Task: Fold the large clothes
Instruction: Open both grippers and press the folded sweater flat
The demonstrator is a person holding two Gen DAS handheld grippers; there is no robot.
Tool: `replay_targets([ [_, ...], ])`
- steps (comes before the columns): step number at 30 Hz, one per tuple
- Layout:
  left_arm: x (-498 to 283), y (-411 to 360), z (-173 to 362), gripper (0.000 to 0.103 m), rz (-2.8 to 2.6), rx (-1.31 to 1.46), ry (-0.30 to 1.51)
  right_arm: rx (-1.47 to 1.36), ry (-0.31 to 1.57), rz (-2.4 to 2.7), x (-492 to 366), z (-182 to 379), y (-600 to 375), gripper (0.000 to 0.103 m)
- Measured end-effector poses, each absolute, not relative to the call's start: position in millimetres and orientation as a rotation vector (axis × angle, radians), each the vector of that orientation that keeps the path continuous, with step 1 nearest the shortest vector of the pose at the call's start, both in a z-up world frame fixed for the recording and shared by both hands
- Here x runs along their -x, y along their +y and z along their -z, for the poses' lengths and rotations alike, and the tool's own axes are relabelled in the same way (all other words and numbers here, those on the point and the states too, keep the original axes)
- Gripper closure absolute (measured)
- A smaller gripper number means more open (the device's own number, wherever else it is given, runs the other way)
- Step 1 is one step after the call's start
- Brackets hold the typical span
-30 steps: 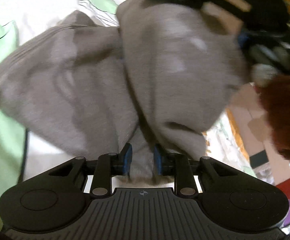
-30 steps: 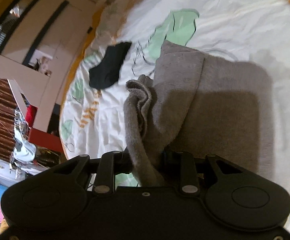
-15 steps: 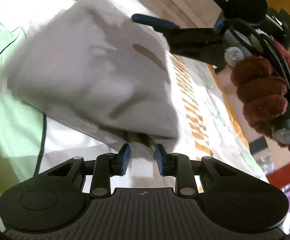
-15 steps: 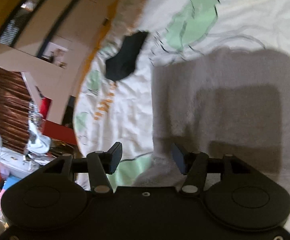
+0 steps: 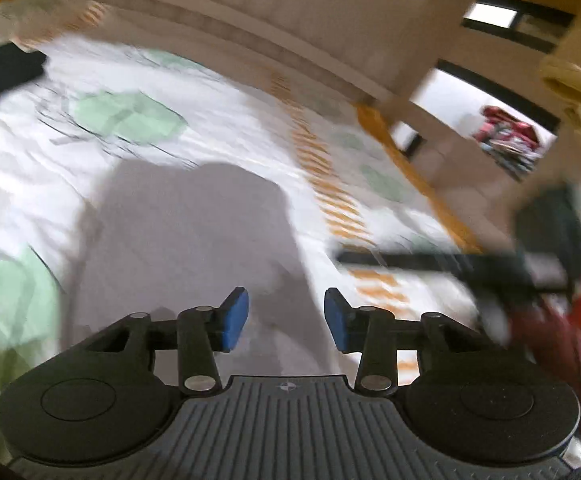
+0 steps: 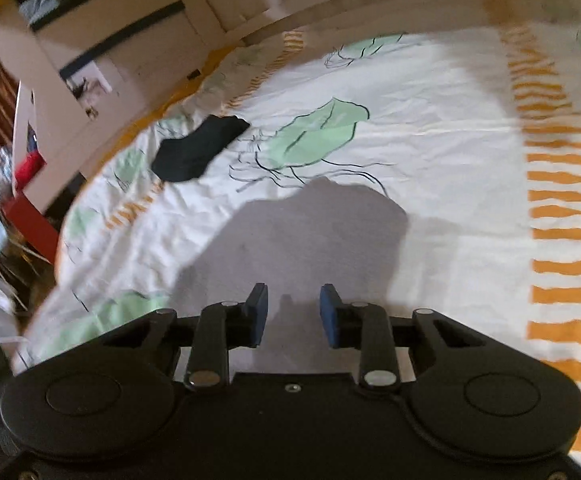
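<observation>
A folded grey garment (image 5: 186, 240) lies flat on the bed (image 5: 30, 168), on a white cover printed with green patches and orange stripes. The left claw (image 5: 286, 316) hangs over the garment's near edge; its blue pads (image 5: 236, 318) stand apart with nothing between them, and the jaws have just been opening. The right claw (image 6: 293, 314) hovers above the same garment (image 6: 302, 240), seen here with its near part under the claw and its far edge rounded. Its pads (image 6: 259, 312) are also apart and empty, though the jaws have just been closing. A black cloth (image 6: 198, 148) lies well apart from the garment, at the far left of the bed near its edge; the left view shows it at the far left too (image 5: 2, 72). In the left view the right claw's dark frame (image 5: 490, 268) is a blur at the right, with a red sleeve (image 5: 562, 344) near it.
</observation>
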State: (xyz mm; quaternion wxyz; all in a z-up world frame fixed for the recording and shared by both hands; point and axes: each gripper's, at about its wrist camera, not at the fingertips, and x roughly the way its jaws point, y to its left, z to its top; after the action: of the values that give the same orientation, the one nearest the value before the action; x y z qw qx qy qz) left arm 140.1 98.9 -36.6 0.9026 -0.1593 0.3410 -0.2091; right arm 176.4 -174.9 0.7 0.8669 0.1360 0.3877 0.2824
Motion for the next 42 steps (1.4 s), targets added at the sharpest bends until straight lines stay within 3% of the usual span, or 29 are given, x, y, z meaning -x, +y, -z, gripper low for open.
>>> replay_targets([
  [7,-189,102,37,0.061,0.323,0.299,0.728,-0.072,0.891,-0.69,-138,44,-129,0.069],
  [10,-194,102,28,0.053,0.331,0.27,0.723,-0.073,0.912,-0.711,-137,58,-117,0.069],
  [17,-245,111,64,0.047,0.231,0.123,0.788,-0.07,0.918,-0.743,-140,55,-108,0.066],
  [22,-250,127,78,0.041,0.237,0.194,0.812,-0.092,0.861,-0.745,-133,41,-119,0.066],
  [23,-250,126,77,0.041,0.239,0.184,0.813,-0.088,0.83,-0.736,-133,34,-122,0.064],
  [25,-248,125,77,0.04,0.239,0.176,0.814,-0.085,0.764,-0.705,-138,21,-128,0.045],
  [30,-249,122,77,0.039,0.232,0.181,0.816,-0.068,0.66,-0.577,-171,5,-136,0.04],
  [33,-250,122,78,0.039,0.233,0.18,0.817,-0.077,0.637,-0.522,-195,7,-136,0.025],
  [40,-251,122,78,0.039,0.232,0.178,0.817,-0.032,0.669,-0.4,-235,30,-124,0.025],
  [42,-252,122,78,0.039,0.228,0.175,0.816,-0.04,0.706,-0.372,-243,40,-125,0.018],
])
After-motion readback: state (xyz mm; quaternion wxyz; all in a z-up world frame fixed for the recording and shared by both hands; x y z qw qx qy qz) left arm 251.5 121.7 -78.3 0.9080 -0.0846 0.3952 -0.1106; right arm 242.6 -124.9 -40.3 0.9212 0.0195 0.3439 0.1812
